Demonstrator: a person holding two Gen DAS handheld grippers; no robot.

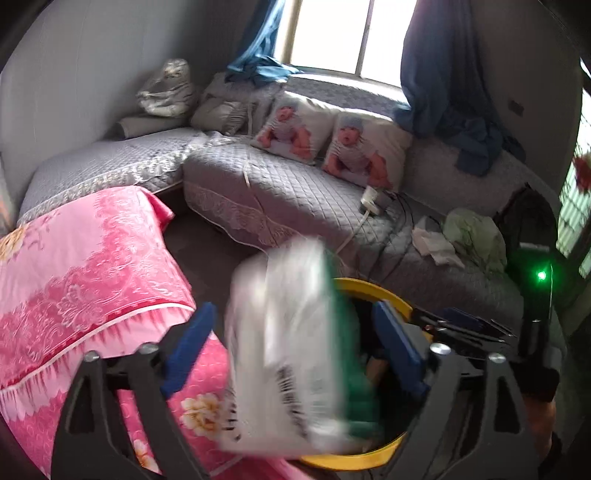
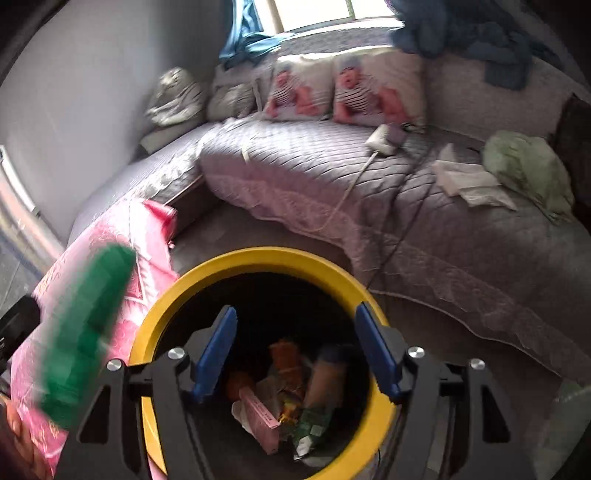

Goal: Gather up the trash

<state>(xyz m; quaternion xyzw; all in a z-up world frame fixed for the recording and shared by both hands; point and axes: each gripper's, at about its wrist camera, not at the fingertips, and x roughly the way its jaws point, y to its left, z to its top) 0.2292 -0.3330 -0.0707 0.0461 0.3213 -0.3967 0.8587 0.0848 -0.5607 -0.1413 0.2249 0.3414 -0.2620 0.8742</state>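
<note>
A: How are the grippers found?
B: Both the left gripper (image 1: 291,354) and right gripper (image 2: 295,350) are spread, nothing pinched.
A: And the trash?
B: A blurred white-and-green crinkly packet (image 1: 295,343) is seen between the left pads, over the round yellow-rimmed bin (image 2: 258,260); wrappers are heaped inside.

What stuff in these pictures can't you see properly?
- The white and green packet, left wrist view: smeared by motion, so its print is unreadable.
- The yellow bin, left wrist view: mostly hidden behind that packet.
- The trash in the bin, right wrist view: dark and jumbled, most pieces unclear.
- The green thing, right wrist view: blurred, so its shape is unclear.
- The window, left wrist view: glare hides outside.
</note>
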